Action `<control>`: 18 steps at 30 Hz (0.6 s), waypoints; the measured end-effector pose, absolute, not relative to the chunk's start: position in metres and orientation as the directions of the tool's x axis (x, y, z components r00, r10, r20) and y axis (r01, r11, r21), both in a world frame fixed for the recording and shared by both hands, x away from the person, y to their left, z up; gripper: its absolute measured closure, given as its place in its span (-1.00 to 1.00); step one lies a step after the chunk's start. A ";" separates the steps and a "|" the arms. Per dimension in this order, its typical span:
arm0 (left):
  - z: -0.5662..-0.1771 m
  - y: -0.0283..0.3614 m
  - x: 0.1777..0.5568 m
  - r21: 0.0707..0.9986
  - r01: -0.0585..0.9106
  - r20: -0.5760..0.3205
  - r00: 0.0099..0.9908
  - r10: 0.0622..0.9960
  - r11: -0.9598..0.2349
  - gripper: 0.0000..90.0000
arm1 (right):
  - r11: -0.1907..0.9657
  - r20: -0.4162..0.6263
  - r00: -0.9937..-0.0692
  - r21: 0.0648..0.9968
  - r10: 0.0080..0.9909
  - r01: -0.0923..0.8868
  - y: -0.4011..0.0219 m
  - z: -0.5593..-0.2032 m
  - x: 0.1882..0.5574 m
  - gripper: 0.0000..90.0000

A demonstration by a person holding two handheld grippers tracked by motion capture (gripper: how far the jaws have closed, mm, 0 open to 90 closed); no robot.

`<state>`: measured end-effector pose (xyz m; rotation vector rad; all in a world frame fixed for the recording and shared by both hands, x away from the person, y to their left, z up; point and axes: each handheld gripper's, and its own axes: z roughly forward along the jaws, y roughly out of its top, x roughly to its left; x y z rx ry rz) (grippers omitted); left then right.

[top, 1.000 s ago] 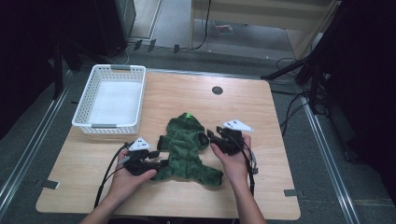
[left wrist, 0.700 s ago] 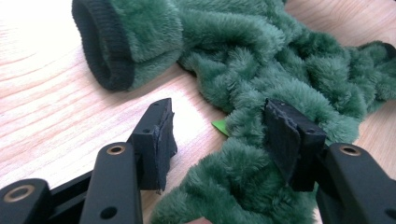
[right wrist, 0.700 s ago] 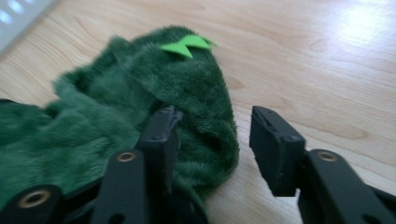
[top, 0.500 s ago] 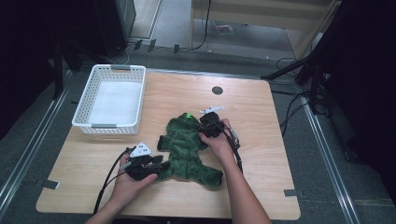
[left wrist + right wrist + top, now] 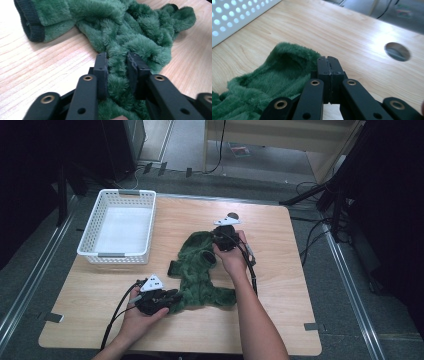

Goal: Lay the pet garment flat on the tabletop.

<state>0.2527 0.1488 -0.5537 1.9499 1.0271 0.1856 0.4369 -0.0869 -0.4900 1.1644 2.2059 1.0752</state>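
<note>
Table (image 5: 280, 320): light wood-grain top, rounded corners, round cable hole (image 5: 232, 215) near far edge, standing on grey floor (image 5: 30, 285) with metal rails along both sides. Surroundings: dark, with black stands and cables at right, wooden furniture at far side.

Basket (image 5: 89, 251): white, perforated plastic, at far left of table, well apart from garment.

Garment (image 5: 200, 275): green, fleecy, dark ribbed cuffs, lying crumpled at middle of table, running from near edge toward far side.

Left gripper (image 5: 175, 296): in left hand at near-left of table, resting at near end of garment. In left gripper view, left gripper (image 5: 117, 63) jaws partly apart with a thick fold of green fleece bunched between them, pads pressing into pile from both sides; jaws just been closing on that fold. Bare wood to left of jaws, a cuff at upper left.

Right gripper (image 5: 220, 239): in right hand at far end of garment, beside its far right edge. In right gripper view, right gripper (image 5: 329, 62) jaws together, pads meeting with no gap visible; garment edge just beside left jaw; whether any cloth is pinched between pads cannot be told. Cable hole beyond at right, basket at upper left.
</note>
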 end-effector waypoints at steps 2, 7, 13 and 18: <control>-0.554 0.150 0.253 0.771 0.593 -0.266 0.632 0.728 -0.233 0.28 | 0.293 0.118 -0.575 0.768 0.809 0.570 -0.090 -0.495 0.441 0.31; -0.553 0.155 0.255 0.777 0.601 -0.305 0.620 0.723 -0.188 0.15 | 0.204 0.176 -0.555 0.807 0.813 0.554 -0.108 -0.489 0.421 0.09; -0.553 0.157 0.257 0.771 0.614 -0.327 0.610 0.722 -0.169 0.13 | 0.125 0.314 -0.545 0.772 0.777 0.623 -0.128 -0.504 0.389 0.02; -0.554 0.156 0.257 0.761 0.625 -0.325 0.600 0.731 -0.174 0.14 | 0.301 0.171 -0.585 0.726 0.793 0.619 -0.123 -0.523 0.373 0.71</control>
